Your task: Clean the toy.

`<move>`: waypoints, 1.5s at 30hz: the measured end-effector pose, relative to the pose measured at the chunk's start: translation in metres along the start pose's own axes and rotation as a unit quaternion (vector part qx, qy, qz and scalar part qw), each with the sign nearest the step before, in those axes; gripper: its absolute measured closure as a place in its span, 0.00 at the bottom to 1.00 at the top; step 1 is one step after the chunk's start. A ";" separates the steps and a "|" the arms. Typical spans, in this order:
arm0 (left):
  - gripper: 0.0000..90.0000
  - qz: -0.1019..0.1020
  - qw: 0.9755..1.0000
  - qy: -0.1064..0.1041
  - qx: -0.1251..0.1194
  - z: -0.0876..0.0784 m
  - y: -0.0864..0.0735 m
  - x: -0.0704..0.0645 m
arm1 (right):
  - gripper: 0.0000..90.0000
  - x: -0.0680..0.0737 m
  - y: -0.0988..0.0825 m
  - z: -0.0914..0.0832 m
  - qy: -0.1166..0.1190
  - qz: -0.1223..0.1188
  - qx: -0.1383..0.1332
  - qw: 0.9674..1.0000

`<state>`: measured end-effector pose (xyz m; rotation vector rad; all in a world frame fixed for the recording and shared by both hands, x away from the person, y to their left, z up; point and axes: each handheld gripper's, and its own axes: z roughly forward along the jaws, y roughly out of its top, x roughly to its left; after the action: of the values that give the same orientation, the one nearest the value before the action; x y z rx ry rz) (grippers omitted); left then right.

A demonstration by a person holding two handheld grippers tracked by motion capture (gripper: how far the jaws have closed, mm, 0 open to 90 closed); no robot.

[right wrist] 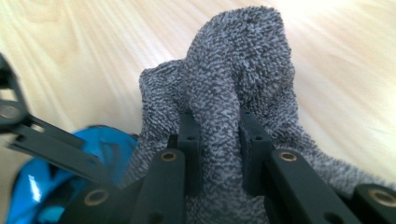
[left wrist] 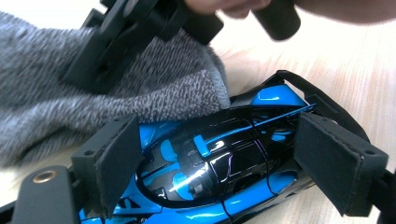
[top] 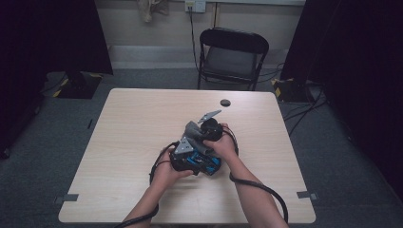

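Toy car (left wrist: 219,158) on surface (top: 133,128), braced between pads of left tool (left wrist: 224,158); cloth (right wrist: 233,93) clenched in right tool (right wrist: 218,140), draped on car's end; recommended: firm bracing, light even strokes, cloth kept bunched, clear of left pads.
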<state>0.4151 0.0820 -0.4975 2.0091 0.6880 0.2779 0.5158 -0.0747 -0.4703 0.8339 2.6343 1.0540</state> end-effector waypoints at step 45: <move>0.19 -0.004 1.000 0.000 -0.001 -0.003 -0.002 0.002 | 0.83 -0.006 -0.046 -0.035 0.029 -0.015 0.031 0.999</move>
<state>0.4149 0.0862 -0.4974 2.0037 0.6955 0.2731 0.4879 -0.1259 -0.4761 0.7856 2.7315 1.0075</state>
